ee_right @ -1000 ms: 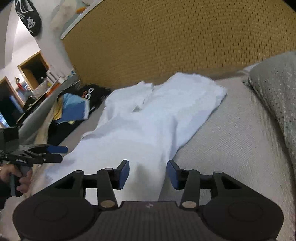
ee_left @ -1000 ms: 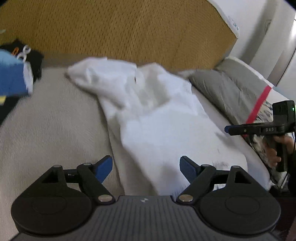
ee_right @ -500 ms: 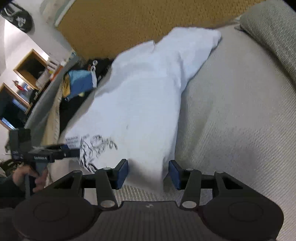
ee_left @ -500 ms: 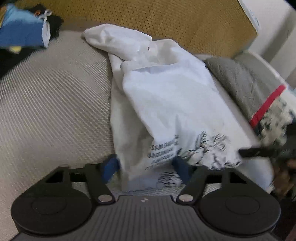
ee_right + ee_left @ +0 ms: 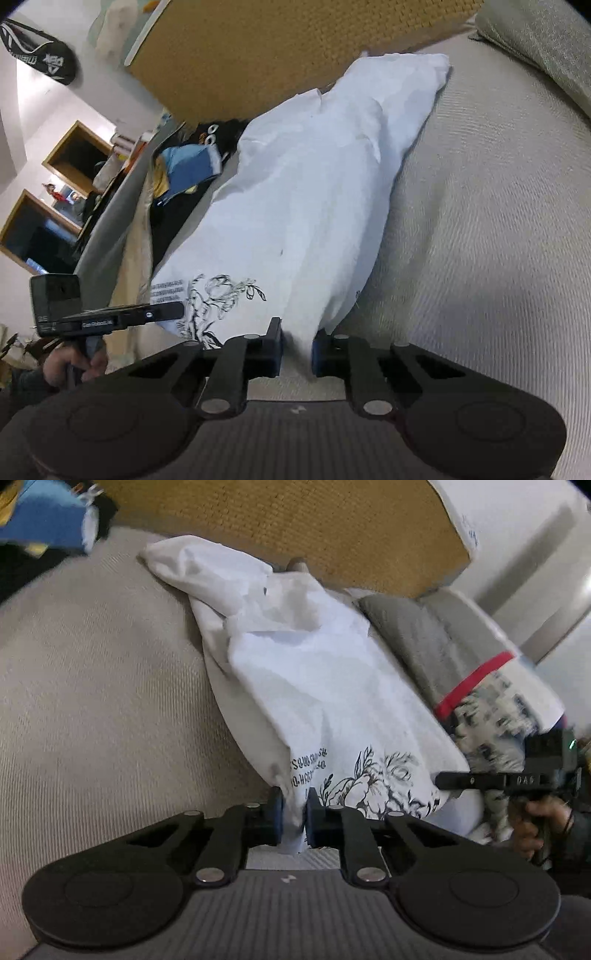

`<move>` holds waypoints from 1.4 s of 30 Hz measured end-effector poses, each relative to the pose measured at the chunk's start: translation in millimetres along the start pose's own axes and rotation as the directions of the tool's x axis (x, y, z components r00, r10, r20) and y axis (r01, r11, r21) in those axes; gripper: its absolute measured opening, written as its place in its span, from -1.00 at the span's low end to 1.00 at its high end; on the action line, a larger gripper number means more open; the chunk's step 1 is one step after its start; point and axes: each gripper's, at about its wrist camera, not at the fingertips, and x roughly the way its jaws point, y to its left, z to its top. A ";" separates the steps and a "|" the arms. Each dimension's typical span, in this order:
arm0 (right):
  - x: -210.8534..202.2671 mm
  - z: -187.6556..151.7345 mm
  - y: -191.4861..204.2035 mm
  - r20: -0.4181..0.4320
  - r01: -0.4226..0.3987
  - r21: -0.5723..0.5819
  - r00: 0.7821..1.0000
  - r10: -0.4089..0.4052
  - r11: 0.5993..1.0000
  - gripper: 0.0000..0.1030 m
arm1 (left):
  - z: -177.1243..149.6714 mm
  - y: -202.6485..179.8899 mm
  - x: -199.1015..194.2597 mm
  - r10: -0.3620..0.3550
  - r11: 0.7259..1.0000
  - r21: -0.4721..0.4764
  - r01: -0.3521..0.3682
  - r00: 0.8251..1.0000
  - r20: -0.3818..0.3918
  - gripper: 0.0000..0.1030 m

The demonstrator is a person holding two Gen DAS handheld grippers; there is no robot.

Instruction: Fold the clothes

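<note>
While gripped, white shirt (image 5: 332, 686) shows blurred lettering (image 5: 308, 768).

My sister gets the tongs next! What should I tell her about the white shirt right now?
Left tongs: shut on the near edge of the white printed T-shirt, beside the black flower print.
Right tongs: shut on the same near edge, at the other end.
The shirt lies lengthwise on the beige ribbed bedspread, its far end bunched against the mustard mesh headboard. A grey pillow lies along one side.
Done: both near corners gripped. No tidy fold shows.
Left: probably carry the gripped edge towards the headboard end to fold the shirt in half, then let go and smooth it.
</note>
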 end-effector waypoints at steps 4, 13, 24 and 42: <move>-28.4 -5.9 11.7 0.035 -0.085 0.034 0.996 0.084 0.996 -0.68 | -5.6 0.0 -24.9 -0.056 0.996 -0.065 0.057 0.998 0.008 -0.75; -46.3 -7.6 29.5 0.062 -0.127 0.043 0.990 0.125 0.991 -0.68 | -8.9 -7.7 -49.5 -0.103 0.986 -0.132 0.105 0.994 0.024 -0.75; -64.4 51.8 27.8 0.204 -0.220 0.078 0.958 0.200 0.972 -0.73 | 92.7 -0.6 -43.0 -0.135 0.962 -0.222 0.161 0.982 0.130 -0.76; -9.8 159.2 -27.4 0.258 -0.130 0.095 0.961 0.102 0.987 -0.75 | 175.6 32.0 12.6 -0.100 0.951 -0.264 0.159 0.970 0.222 -0.88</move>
